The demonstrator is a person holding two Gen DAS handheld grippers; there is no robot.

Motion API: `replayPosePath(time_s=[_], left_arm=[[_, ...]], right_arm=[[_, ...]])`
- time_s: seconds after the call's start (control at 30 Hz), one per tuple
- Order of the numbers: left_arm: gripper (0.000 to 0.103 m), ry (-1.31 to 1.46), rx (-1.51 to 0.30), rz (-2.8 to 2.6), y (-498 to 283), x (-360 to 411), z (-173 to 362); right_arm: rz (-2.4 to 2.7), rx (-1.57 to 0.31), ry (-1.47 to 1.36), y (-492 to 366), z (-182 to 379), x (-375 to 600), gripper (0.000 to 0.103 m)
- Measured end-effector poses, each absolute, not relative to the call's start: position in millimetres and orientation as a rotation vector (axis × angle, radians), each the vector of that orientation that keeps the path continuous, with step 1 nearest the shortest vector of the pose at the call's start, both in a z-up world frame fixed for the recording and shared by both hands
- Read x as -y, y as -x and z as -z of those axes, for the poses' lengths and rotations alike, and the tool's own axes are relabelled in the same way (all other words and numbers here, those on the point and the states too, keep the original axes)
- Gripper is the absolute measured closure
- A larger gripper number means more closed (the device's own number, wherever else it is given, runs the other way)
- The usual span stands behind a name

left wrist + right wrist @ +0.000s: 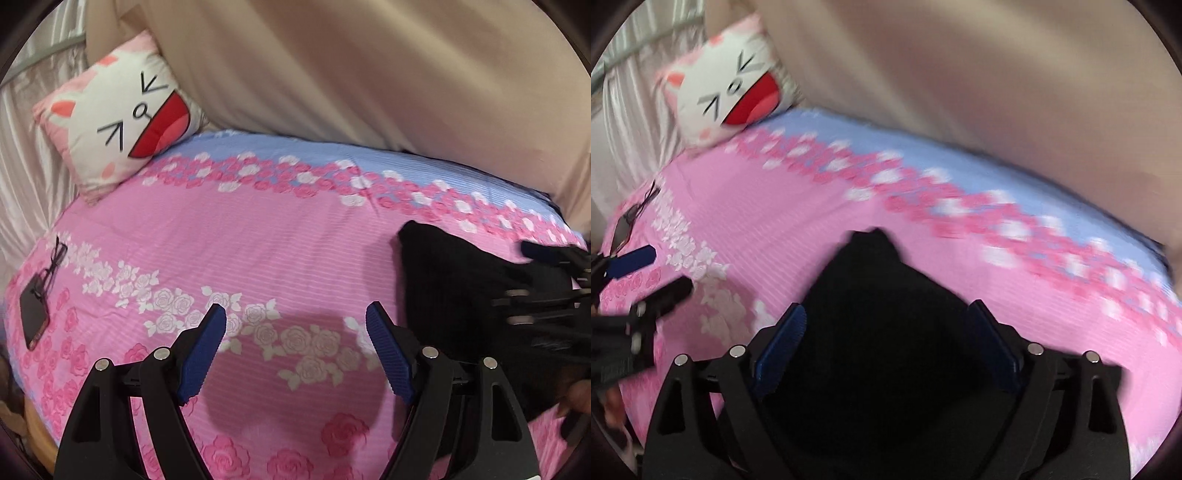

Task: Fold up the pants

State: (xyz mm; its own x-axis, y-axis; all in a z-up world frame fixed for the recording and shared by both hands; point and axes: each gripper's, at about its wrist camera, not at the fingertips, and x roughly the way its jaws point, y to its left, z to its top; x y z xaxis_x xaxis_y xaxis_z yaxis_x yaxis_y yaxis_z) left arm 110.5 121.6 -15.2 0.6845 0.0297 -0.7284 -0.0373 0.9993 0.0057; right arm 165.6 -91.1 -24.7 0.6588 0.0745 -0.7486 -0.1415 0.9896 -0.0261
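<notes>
While both views look down at a bed, its sheet point(258, 240) fills most of each frame: pink w/ rose bands, blue strip along the upper edge. Cat-face pillow point(122, 122) sits upper left; beige curtain point(369, 66) hangs across the top; satin drape point(26, 166) at far left. Phone point(33, 317) & glasses point(55, 258) lie at left edge of the sheet. Pants point(886, 314): black, bunched, flat on the sheet; right-centre in left wrist view, lower centre in right wrist view (blurred). No containers seen. Left gripper point(295, 321): jaws apart over bare sheet, nothing between them. Right gripper point(890, 325): jaws wide apart above the pants, pads not pressing the cloth.
</notes>
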Motion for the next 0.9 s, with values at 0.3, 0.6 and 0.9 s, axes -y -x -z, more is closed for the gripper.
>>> replayPosePath(time_s=[0.3, 0.6, 0.9], left_arm=[[0.028, -0.030, -0.812, 0.089, -89.9, -60.2, 10.7], [0.027, -0.130, -0.865, 0.083, -71.3, -29.7, 31.0], [0.018, -0.217, -0.895, 0.044, -66.3, -12.9, 61.5]], right_arm=[[0.105, -0.994, 0.047, -59.7, 69.8, 198.6, 0.005], [0.156, -0.895, 0.017, -4.9, 52.3, 220.7, 0.005], [0.198, -0.931, 0.028, -13.0, 73.8, 219.8, 0.005]])
